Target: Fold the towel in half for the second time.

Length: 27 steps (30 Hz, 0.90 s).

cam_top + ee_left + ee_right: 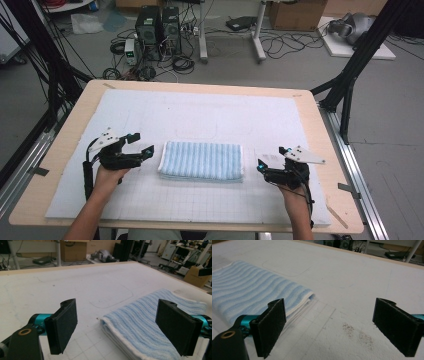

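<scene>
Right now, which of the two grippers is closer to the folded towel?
The left gripper: its tips nearly reach the end of the blue striped towel, while the right gripper sits a clear gap from the other end.

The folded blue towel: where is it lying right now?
In the high view the folded blue towel lies flat near the middle of the white mat, between the open left gripper and the open right gripper, touching neither.

White mat [200,115], floor cables [180,62], cardboard box [297,15]
</scene>
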Motion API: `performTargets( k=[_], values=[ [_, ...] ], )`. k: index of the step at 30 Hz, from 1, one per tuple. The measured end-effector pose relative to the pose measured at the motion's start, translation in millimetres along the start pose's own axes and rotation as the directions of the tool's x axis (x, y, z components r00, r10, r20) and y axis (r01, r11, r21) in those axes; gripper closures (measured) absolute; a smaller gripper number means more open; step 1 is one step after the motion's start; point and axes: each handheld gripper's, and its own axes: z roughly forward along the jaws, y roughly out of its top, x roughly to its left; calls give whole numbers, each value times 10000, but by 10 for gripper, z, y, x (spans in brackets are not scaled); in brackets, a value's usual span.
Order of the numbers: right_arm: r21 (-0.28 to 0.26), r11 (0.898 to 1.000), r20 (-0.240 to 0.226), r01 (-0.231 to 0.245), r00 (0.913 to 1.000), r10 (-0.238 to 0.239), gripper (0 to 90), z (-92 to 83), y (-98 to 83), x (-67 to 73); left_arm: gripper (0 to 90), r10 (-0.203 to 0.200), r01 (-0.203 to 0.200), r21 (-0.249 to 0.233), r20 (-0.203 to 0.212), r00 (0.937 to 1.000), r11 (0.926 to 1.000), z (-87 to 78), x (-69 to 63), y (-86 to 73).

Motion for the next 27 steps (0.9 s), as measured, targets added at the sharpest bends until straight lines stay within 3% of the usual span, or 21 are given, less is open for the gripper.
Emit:
performTargets(
  k=[13,27],
  values=[
    [156,9997,5,171,9999,-171,100,-37,-37,45,182,96,-102,-248,-253,9996,9996,-165,32,-7],
    [86,9998,55,194,9998,-195,101,-70,-18,41,185,72,-76,-170,-255,9996,9998,-151,4,-17]
  ],
)
